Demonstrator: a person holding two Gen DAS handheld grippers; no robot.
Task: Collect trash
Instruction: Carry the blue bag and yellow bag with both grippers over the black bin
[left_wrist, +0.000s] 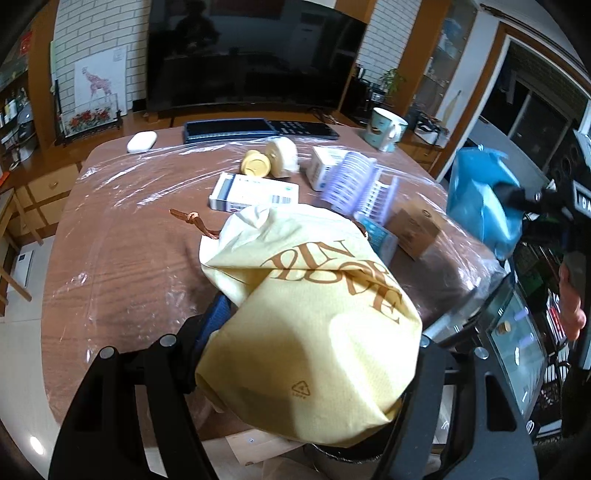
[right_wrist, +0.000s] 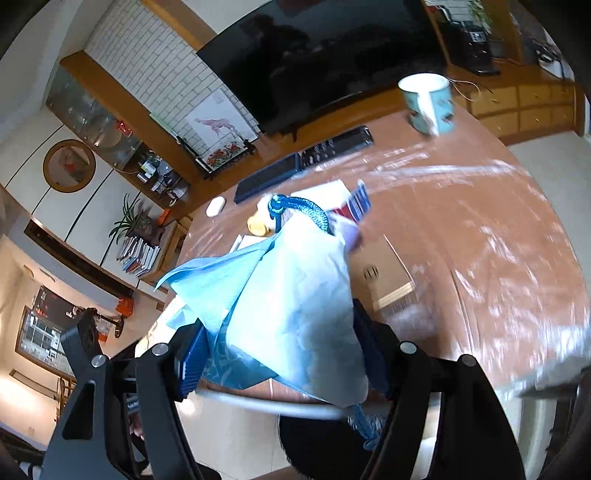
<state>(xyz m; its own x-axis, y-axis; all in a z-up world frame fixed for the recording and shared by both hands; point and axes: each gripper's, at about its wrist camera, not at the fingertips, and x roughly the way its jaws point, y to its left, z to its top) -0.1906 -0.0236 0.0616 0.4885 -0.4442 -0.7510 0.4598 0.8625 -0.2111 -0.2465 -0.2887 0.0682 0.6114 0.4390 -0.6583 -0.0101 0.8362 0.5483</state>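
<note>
A pale yellow cloth bag (left_wrist: 314, 314) with brown lettering and a brown cord fills the left wrist view, with my left gripper (left_wrist: 314, 350) shut on its lower part. My right gripper (right_wrist: 284, 354) is shut on a crumpled light blue bag (right_wrist: 295, 295) with a dark blue cord (right_wrist: 299, 206). That blue bag (left_wrist: 484, 199) also shows at the right of the left wrist view, hanging past the table's edge. Below both grippers sits a round bin (right_wrist: 266, 404) with a pale rim and a dark inside, and the bin (left_wrist: 332, 456) is mostly hidden in the left wrist view.
The brown table (left_wrist: 129, 258) is covered in clear film. On it lie a white box (left_wrist: 251, 192), a yellow lid (left_wrist: 255, 166), a pale roll (left_wrist: 284, 153), a purple-and-white pack (left_wrist: 354, 184), a cardboard box (left_wrist: 417, 229), a mug (left_wrist: 386, 129), a keyboard (left_wrist: 229, 129) and a white mouse (left_wrist: 142, 142).
</note>
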